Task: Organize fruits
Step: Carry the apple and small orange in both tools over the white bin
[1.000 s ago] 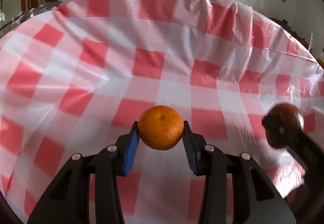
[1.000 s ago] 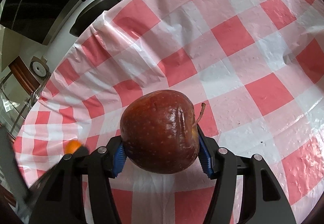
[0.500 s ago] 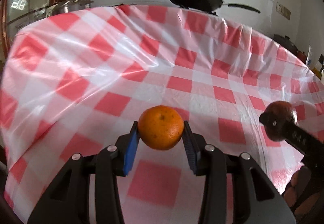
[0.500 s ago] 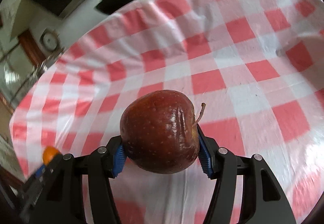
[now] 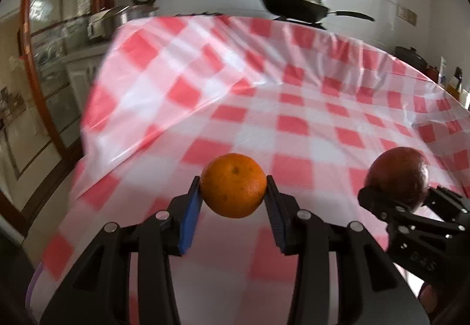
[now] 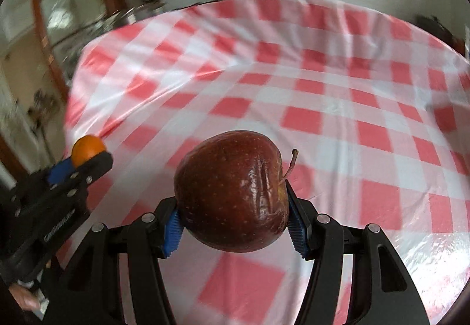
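Observation:
An orange (image 5: 233, 185) hangs above the red-and-white checked tablecloth (image 5: 293, 107), pinched between the blue pads of my left gripper (image 5: 233, 193), which is shut on it. A dark red apple (image 6: 232, 195) with a short stem is clamped in my right gripper (image 6: 233, 216), also above the cloth. In the left wrist view the apple (image 5: 396, 178) and the right gripper show at the right edge. In the right wrist view the orange (image 6: 88, 148) and the left gripper show at the far left. Both fruits are held side by side near the table's front left part.
The table's left edge (image 5: 97, 107) drops off close to the left gripper. Behind the table a black pan (image 5: 296, 6) stands on a stove and a metal pot (image 5: 117, 16) sits at the back left. A glass cabinet (image 5: 50, 40) stands to the left.
Both grippers have pulled back and to the left with their fruits, so more of the table and its left edge shows. The right gripper has rolled; the table now lies level in its view.

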Available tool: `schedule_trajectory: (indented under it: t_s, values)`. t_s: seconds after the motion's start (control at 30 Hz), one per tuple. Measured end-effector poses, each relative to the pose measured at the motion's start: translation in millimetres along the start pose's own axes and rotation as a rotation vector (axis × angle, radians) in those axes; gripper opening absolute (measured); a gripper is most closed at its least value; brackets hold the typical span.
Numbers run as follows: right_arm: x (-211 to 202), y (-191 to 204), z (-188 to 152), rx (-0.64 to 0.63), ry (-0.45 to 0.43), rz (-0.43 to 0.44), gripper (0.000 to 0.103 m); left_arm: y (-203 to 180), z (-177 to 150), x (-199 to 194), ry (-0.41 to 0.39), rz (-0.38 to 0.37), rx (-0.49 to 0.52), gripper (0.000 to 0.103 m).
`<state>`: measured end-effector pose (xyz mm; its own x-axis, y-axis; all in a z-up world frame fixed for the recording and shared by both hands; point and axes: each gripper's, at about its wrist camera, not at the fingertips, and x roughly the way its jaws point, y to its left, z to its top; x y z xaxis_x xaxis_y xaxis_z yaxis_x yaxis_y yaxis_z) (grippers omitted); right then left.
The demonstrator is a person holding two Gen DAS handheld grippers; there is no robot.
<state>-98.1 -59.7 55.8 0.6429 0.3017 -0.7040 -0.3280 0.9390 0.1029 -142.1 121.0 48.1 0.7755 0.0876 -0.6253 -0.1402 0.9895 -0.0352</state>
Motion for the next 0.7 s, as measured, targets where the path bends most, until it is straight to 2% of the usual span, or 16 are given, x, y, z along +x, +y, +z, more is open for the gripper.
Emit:
schedule_trajectory:
  t_s: [0.3, 0.47, 0.7]
  values:
    - [-14, 85, -22, -0.219, 0.028, 0.077, 0.058, 85, -41, -37, 0.031, 0.109, -0.076, 0.042]
    - [-20, 129, -35, -0.326, 0.031, 0.123, 0.058, 116, -60, -60, 0.028, 0.193, -0.083, 0.042]
    - [-36, 179, -58, -0.459, 0.022, 0.222, 0.058, 157, -102, -80, 0.094, 0.272, -0.124, 0.042]
